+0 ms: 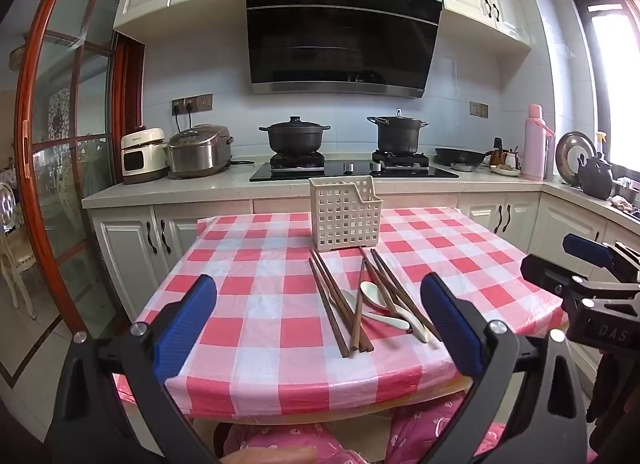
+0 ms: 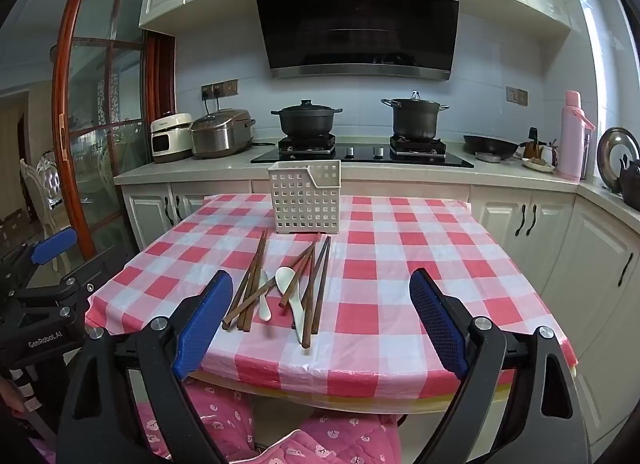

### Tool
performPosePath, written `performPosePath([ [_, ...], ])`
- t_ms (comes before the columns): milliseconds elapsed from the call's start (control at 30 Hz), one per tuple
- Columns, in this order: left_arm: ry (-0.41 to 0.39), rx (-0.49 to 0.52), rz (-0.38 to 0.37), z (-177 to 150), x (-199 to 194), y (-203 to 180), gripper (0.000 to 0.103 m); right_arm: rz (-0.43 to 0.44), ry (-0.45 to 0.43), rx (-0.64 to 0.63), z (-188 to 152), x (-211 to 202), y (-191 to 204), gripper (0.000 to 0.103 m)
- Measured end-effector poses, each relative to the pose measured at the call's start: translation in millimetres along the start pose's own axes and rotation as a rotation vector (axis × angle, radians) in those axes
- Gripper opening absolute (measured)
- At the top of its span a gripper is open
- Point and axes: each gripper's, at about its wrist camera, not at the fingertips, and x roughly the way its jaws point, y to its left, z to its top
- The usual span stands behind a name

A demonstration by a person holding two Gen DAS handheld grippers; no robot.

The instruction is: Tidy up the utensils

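A left gripper (image 1: 318, 328) with blue-padded black jaws hovers at the near edge of a bench draped in a red-and-white checked plastic cloth (image 1: 248, 276), its jaws spread wide and holding nothing. Ahead lie loose dark brown wooden chopsticks (image 1: 340, 304) tangled with white ceramic soup spoons (image 1: 370, 292), all flat on the cloth just in front of an upright cream perforated plastic utensil basket (image 1: 345, 218) standing toward the far edge. To the right, the right gripper (image 2: 322, 320) likewise hangs over the near edge, jaws wide and empty.
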Motion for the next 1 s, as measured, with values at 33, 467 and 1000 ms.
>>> performPosePath([
  [33, 0.0, 0.001, 0.0, 0.0, -0.1, 0.5, 0.098, -0.002, 0.001, -0.003, 0.0, 0.0, 0.1, 0.085],
  [467, -0.004, 0.024, 0.006, -1.8, -2.8, -0.5, 0.098, -0.002, -0.003, -0.011, -0.9, -0.7, 4.1, 0.085],
  [1000, -0.004, 0.026, 0.007, 1.3, -5.2, -1.3, 0.098, 0.003, -0.002, -0.005, 1.0, 2.1, 4.6, 0.085],
])
